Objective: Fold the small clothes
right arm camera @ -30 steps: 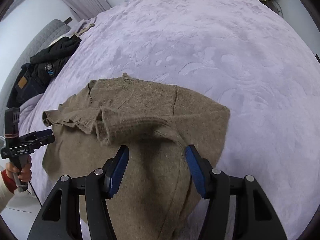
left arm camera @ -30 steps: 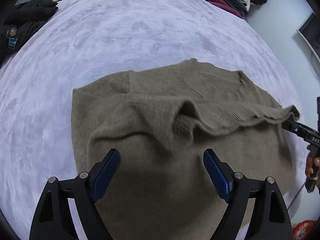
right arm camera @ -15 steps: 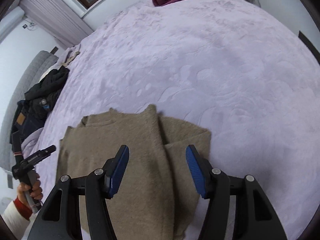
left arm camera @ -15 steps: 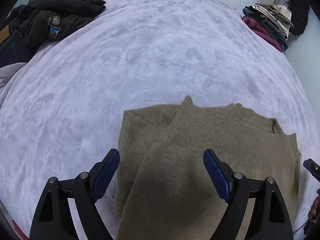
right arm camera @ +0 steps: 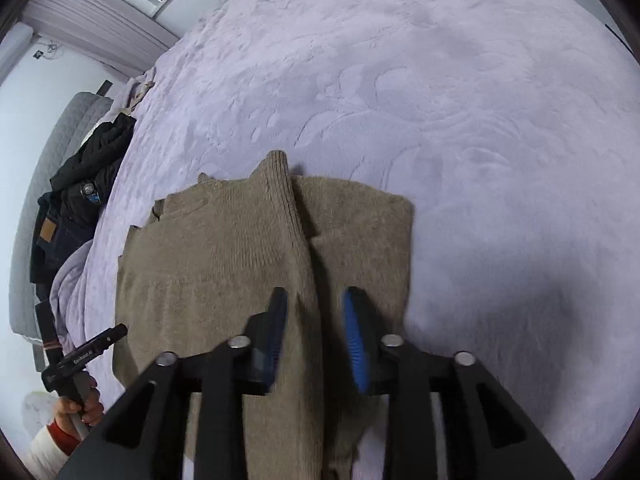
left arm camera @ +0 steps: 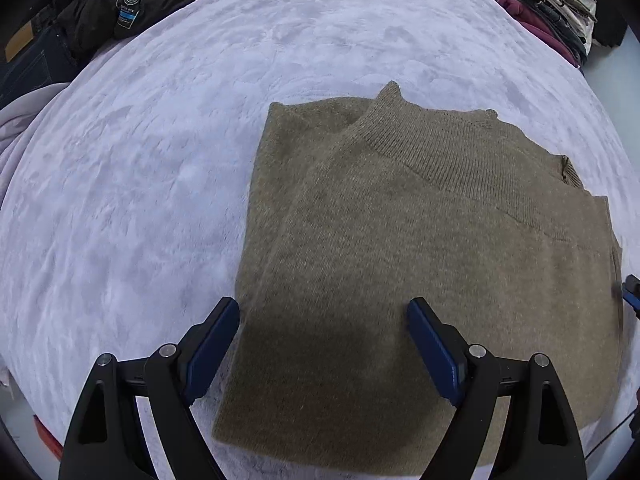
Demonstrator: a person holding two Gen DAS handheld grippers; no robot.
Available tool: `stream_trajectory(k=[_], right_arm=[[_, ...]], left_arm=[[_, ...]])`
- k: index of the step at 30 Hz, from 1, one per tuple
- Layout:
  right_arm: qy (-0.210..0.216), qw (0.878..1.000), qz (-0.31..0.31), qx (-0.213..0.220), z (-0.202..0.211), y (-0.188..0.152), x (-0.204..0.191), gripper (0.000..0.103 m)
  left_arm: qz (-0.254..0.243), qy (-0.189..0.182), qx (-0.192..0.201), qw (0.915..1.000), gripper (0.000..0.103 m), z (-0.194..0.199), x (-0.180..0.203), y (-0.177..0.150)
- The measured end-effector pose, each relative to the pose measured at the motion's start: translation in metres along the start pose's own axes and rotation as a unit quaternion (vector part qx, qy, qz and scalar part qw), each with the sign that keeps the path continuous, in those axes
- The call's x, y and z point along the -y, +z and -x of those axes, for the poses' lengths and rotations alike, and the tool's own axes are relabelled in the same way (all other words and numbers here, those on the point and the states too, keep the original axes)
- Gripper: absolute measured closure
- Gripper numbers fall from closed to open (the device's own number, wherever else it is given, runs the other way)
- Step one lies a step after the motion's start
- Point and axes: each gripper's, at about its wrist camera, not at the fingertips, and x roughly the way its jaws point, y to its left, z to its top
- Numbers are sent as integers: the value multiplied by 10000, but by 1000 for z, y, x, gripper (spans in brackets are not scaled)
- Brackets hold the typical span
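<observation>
An olive-brown knit sweater (left arm camera: 420,248) lies flat on the lilac bedspread (left arm camera: 160,160), its sleeves folded in over the body. My left gripper (left arm camera: 323,320) is open and empty, hovering over the sweater's near left part. In the right wrist view the sweater (right arm camera: 224,260) shows a raised folded ridge running up its middle. My right gripper (right arm camera: 314,322) is partly closed, its jaws either side of that ridge, blurred; no grip shows. The left gripper also shows in the right wrist view (right arm camera: 86,354), held by a hand.
A black jacket and jeans (left arm camera: 100,12) lie at the far left of the bed. A stack of folded clothes (left arm camera: 548,4) sits at the far right corner. A grey headboard (right arm camera: 48,184) and curtains stand beyond the bed.
The lifted sleeve has been laid flat over the sweater. Both grippers drew back, then moved closer again. My right gripper's jaws have narrowed around the ridge.
</observation>
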Motion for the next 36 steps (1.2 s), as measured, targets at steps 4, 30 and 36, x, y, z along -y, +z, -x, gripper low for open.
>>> stream_trajectory(k=[4, 30, 36], right_arm=[[545, 9980, -275, -146, 33, -56, 7, 46], [703, 9963, 11, -492, 46, -134, -1, 85], [1759, 9808, 40, -836, 31, -149, -59, 46]], left_arm=[[-88, -25, -235, 9997, 17, 3, -5, -21], [183, -276, -465, 9984, 16, 31, -65, -79], [214, -829, -522, 9950, 17, 19, -77, -67]])
